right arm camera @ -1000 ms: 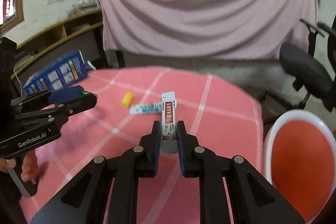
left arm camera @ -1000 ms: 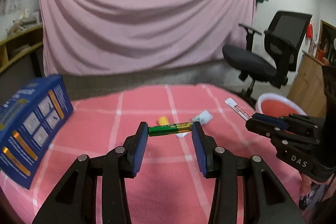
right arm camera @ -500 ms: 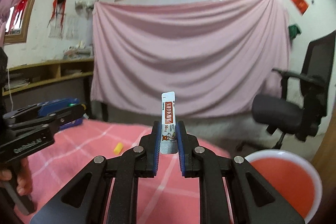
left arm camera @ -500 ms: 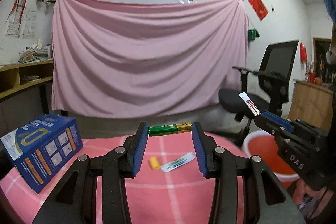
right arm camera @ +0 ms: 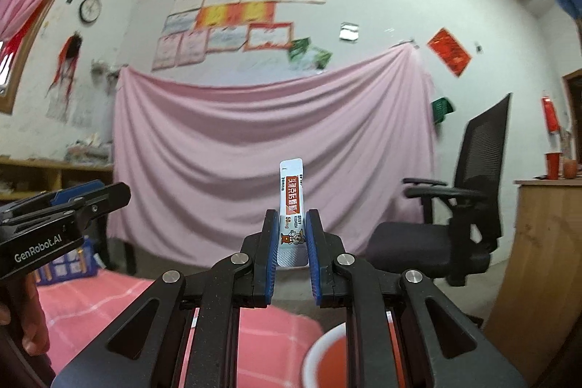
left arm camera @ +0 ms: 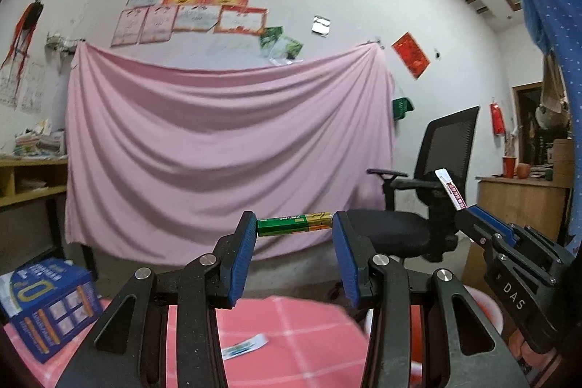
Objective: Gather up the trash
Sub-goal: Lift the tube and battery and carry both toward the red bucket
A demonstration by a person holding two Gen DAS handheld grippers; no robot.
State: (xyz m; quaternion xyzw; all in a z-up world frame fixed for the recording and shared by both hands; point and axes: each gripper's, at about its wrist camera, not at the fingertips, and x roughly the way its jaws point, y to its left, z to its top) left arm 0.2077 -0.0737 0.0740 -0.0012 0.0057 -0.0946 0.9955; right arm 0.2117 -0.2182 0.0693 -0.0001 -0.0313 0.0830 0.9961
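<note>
My left gripper [left arm camera: 294, 227] is shut on a green and gold battery [left arm camera: 294, 224], held crosswise between its blue pads, raised well above the pink checked table [left arm camera: 291, 333]. My right gripper [right arm camera: 292, 235] is shut on a white sachet with a red label [right arm camera: 291, 206], which stands upright between the pads. The right gripper also shows in the left wrist view [left arm camera: 483, 228], at the right. A white-rimmed orange bin [right arm camera: 327, 362] sits below the right gripper, off the table's right edge. A small white and green wrapper [left arm camera: 243, 350] lies on the table.
A blue box [left arm camera: 47, 300] stands on the table's left side. A black office chair [left arm camera: 418, 206] stands behind the table on the right. A pink sheet [left arm camera: 218, 151] hangs on the back wall. A wooden cabinet [right arm camera: 545, 260] stands at the far right.
Both grippers have risen and tilted up, each still holding its item. The table has dropped low in both views and the wall fills them. The yellow piece is out of sight.
</note>
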